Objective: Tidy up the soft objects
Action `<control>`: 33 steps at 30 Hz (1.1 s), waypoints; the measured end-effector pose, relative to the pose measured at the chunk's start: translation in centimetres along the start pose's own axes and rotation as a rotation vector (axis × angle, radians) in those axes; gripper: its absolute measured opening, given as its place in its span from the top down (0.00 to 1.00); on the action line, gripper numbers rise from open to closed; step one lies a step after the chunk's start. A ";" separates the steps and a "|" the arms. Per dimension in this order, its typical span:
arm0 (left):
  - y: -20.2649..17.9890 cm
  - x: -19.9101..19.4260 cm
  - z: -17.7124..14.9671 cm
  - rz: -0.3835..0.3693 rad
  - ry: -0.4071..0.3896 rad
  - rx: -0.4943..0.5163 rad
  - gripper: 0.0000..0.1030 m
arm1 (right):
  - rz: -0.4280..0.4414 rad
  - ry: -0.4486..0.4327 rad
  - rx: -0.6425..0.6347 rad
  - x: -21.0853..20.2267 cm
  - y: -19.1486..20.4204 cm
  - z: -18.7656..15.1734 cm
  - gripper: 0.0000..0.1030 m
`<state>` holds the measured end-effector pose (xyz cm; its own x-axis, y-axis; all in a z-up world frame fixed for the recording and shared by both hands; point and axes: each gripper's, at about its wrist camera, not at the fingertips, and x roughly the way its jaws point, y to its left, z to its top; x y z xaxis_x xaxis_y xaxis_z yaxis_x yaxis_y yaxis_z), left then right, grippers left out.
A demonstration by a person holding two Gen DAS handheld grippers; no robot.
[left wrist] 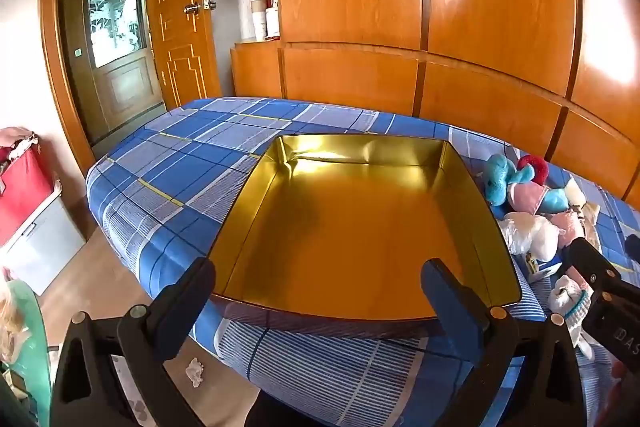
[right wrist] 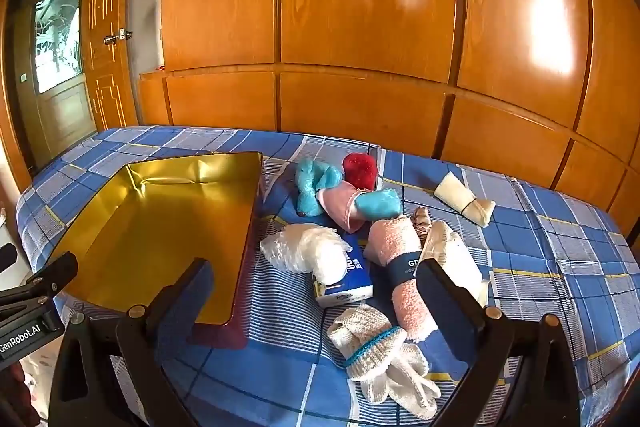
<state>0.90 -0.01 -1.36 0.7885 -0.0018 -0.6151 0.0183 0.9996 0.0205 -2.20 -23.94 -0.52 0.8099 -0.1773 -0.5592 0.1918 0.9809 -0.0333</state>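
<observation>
An empty gold metal tin (left wrist: 352, 227) lies on the blue plaid bed; it also shows in the right wrist view (right wrist: 160, 227). My left gripper (left wrist: 320, 299) is open and empty over the tin's near rim. My right gripper (right wrist: 312, 303) is open and empty above a pile of soft things: white knit gloves (right wrist: 380, 355), a rolled pink towel with a dark band (right wrist: 400, 267), a blue tissue pack (right wrist: 352, 279), a clear plastic bag bundle (right wrist: 308, 251), a turquoise plush (right wrist: 316, 183), a red sponge (right wrist: 360, 171) and a cream roll (right wrist: 464, 199).
The bed (right wrist: 560, 247) stands against orange wooden wardrobe doors (right wrist: 360, 27). A door (left wrist: 116, 39) is at the far left. A red and white bin (left wrist: 28, 211) stands on the floor left of the bed. The other gripper shows at the frame edge (right wrist: 28, 307).
</observation>
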 end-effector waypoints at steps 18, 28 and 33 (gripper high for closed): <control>-0.2 0.3 0.1 -0.004 0.011 0.003 0.00 | 0.001 0.002 -0.008 0.6 0.0 0.1 0.00; -0.2 0.2 0.1 -0.004 0.012 0.001 0.00 | 0.003 -0.003 -0.011 0.4 0.2 0.1 0.00; -0.2 0.2 0.2 -0.005 0.014 -0.001 0.00 | 0.003 -0.006 -0.010 0.3 0.3 0.2 0.00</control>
<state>1.12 -0.17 -1.33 0.7797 -0.0062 -0.6261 0.0214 0.9996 0.0168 -1.77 -23.74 -0.49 0.8137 -0.1749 -0.5544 0.1841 0.9821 -0.0395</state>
